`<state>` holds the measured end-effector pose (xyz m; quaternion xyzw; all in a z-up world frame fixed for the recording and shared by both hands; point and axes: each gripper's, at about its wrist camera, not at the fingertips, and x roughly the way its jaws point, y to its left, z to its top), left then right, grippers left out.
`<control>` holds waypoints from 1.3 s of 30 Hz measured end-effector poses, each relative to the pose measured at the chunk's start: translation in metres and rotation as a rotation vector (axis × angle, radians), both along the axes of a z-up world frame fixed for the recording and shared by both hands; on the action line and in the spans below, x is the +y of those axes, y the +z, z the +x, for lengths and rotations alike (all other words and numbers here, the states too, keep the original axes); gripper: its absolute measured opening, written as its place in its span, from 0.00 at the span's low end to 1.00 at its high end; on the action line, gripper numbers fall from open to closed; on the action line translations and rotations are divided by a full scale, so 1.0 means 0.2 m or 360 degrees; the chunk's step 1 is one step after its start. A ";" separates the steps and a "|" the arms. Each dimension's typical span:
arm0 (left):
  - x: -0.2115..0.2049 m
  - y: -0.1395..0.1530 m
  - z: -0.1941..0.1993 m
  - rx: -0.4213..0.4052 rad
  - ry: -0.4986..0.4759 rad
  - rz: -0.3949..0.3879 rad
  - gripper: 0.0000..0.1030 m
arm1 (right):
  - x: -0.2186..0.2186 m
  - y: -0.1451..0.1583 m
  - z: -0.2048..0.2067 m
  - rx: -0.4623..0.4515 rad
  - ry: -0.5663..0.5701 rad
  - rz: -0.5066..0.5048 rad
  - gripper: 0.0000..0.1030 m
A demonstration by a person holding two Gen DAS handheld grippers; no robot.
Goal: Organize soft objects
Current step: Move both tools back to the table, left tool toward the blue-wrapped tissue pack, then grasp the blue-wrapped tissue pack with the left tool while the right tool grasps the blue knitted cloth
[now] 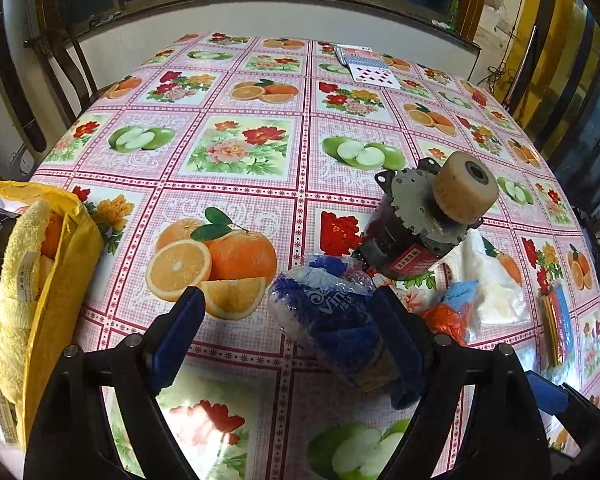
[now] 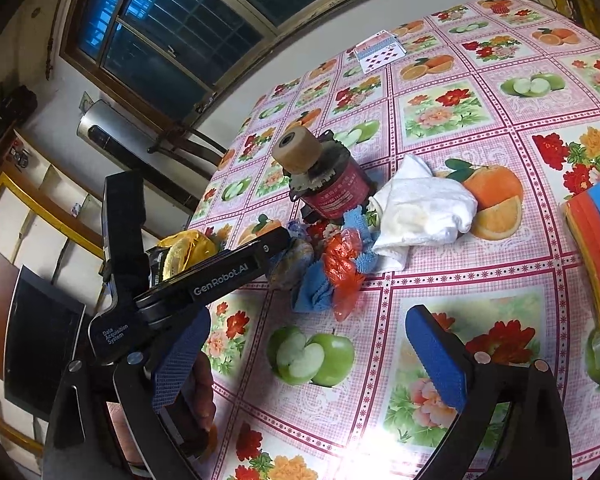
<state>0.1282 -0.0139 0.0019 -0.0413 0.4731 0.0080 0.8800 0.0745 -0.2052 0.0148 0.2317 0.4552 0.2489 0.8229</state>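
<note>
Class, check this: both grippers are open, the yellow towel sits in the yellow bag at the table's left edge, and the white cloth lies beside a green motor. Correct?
Not quite. The motor is red-labelled and dark, not green, as the right wrist view shows. Otherwise right: left gripper and right gripper are open, yellow towel in yellow bag, white cloth beside it.

Tablecloth (image 1: 260,184): pink check with fruit and flower panels; bag (image 1: 56,280): yellow; tissue pack (image 1: 332,312): blue-and-white; cloth (image 2: 424,208): white.
</note>
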 end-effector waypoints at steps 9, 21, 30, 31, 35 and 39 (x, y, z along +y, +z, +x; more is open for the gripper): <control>-0.01 -0.05 0.05 0.0021 -0.0005 0.0023 0.83 | 0.01 -0.04 0.04 0.0049 -0.0007 0.0026 0.96; 0.08 -0.11 0.06 0.0105 -0.0010 -0.0061 0.84 | 0.11 -0.03 0.11 0.0050 -0.0044 -0.0136 0.97; 0.27 -0.10 -0.03 0.0126 0.0043 -0.0113 0.81 | 0.24 -0.03 0.18 0.0029 -0.0022 -0.0316 0.82; 0.28 -0.10 -0.04 0.0129 0.0042 -0.0113 0.81 | 0.25 -0.04 0.19 0.0043 -0.0020 -0.0323 0.80; 0.32 -0.10 -0.09 0.0137 0.0040 -0.0115 0.81 | 0.27 -0.07 0.23 0.0069 -0.0039 -0.0379 0.80; 0.33 -0.10 -0.10 0.0131 0.0040 -0.0107 0.81 | 0.30 -0.10 0.26 0.0093 -0.0044 -0.0462 0.80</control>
